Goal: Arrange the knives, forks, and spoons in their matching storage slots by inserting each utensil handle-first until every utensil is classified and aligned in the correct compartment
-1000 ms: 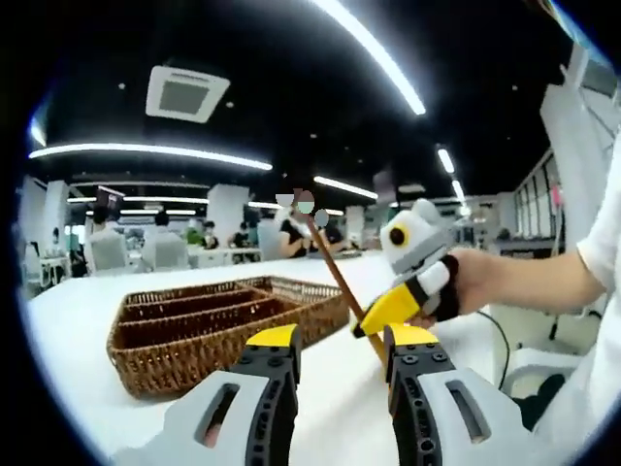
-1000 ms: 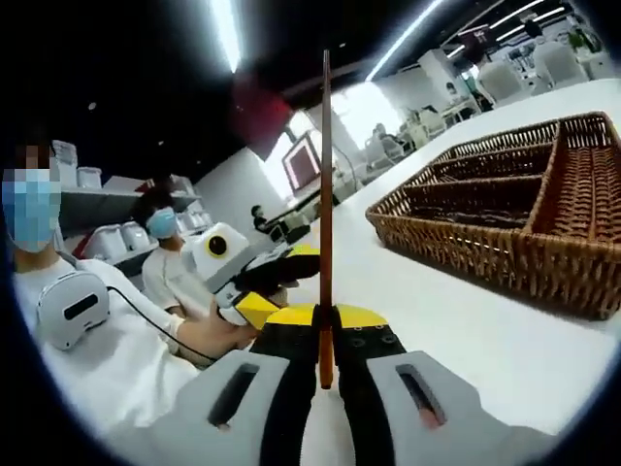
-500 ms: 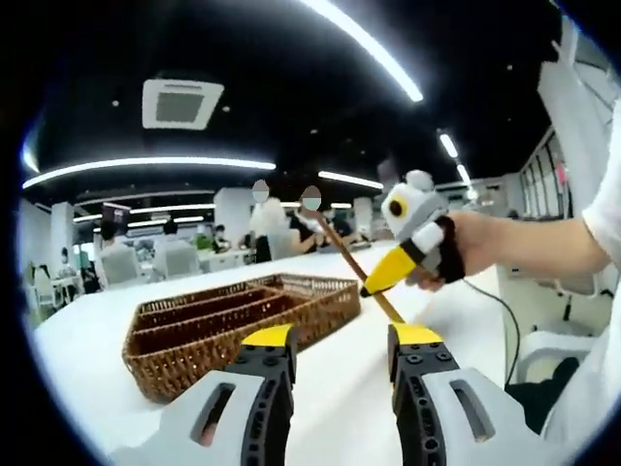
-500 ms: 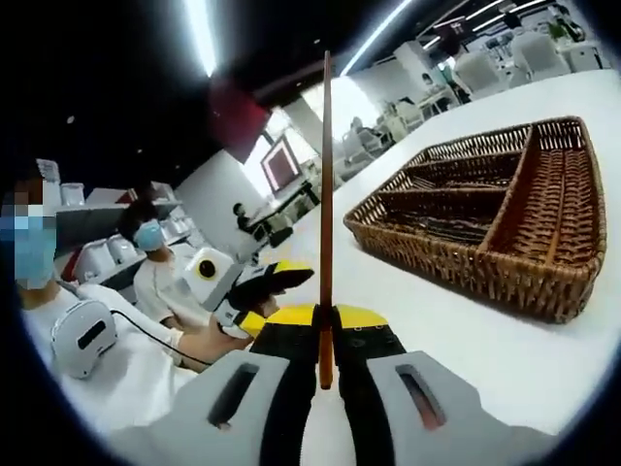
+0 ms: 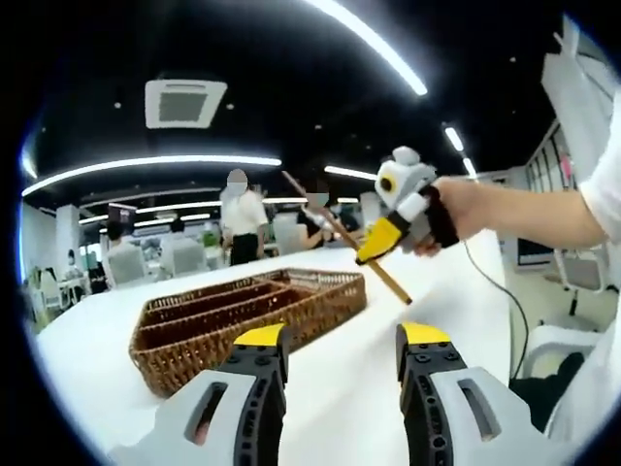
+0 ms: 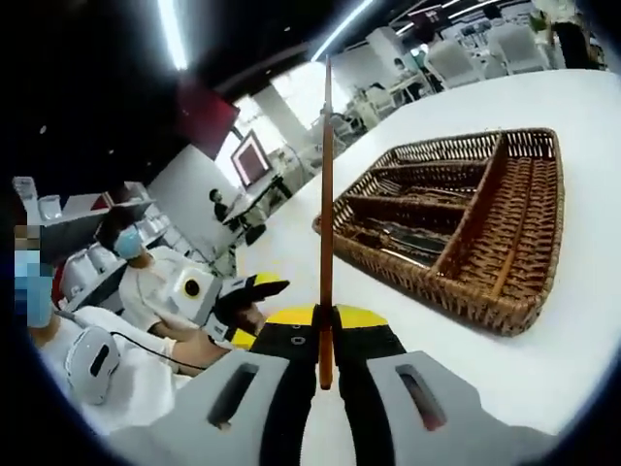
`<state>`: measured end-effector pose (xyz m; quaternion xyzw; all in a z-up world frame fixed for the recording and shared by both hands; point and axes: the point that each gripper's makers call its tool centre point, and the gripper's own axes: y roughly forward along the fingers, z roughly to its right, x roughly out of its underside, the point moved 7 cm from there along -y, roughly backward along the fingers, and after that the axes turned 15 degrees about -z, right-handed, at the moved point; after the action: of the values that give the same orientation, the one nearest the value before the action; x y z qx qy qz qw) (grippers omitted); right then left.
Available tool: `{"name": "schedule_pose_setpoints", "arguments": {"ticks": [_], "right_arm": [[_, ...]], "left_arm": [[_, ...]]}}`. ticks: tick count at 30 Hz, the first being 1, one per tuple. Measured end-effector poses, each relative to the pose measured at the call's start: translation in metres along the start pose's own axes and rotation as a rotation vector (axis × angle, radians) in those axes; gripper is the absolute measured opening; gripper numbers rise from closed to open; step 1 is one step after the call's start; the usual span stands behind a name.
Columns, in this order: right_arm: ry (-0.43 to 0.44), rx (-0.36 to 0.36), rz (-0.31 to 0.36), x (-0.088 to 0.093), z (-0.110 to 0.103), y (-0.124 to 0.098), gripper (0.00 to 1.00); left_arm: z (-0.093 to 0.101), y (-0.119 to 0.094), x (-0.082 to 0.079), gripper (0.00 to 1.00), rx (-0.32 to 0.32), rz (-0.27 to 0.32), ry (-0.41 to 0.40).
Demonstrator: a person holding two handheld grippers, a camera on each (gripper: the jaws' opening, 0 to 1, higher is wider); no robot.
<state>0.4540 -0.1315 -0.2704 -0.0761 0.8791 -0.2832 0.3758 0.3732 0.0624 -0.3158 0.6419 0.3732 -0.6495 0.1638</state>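
Wicker tray: a brown woven basket [image 6: 524, 291] with long divided slots lies on the white table [image 6: 582, 107], right of centre in the right gripper view; in the left gripper view it sits left of centre [image 5: 165, 364], well beyond the jaws.
Tray contents: dark and metallic utensils [image 6: 412, 236] lie in the long slots at the middle of the tray; which kinds they are cannot be told.
Right gripper: the right gripper [image 6: 326, 335] rises from the bottom centre of its own view, yellow-tipped jaws pressed together on a utensil; in the left gripper view it appears at upper right [image 5: 383, 238], held up in a person's hand [image 5: 461, 209] above the table.
Held utensil: a thin brown wooden handle [image 6: 326, 194] stands straight up from the clamped jaws towards the top of the frame, its far end too thin to identify; in the left gripper view it slants from upper left to lower right [image 5: 335, 233] through the gripper.
Left gripper: the left gripper [image 5: 340, 340] has its jaws spread apart with nothing between them, low over the bare table; it also shows at lower left of the right gripper view [image 6: 257, 296].
Background: seated people [image 6: 146, 282] at far left.
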Motion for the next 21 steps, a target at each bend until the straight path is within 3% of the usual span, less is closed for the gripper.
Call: {"name": "schedule_pose_setpoints", "arguments": {"ticks": [21], "right_arm": [[0.118, 0.102, -0.092, -0.039, 0.035, -0.021, 0.05]], "left_arm": [[0.002, -0.004, 0.001, 0.44, -0.023, 0.000, 0.034]]}}
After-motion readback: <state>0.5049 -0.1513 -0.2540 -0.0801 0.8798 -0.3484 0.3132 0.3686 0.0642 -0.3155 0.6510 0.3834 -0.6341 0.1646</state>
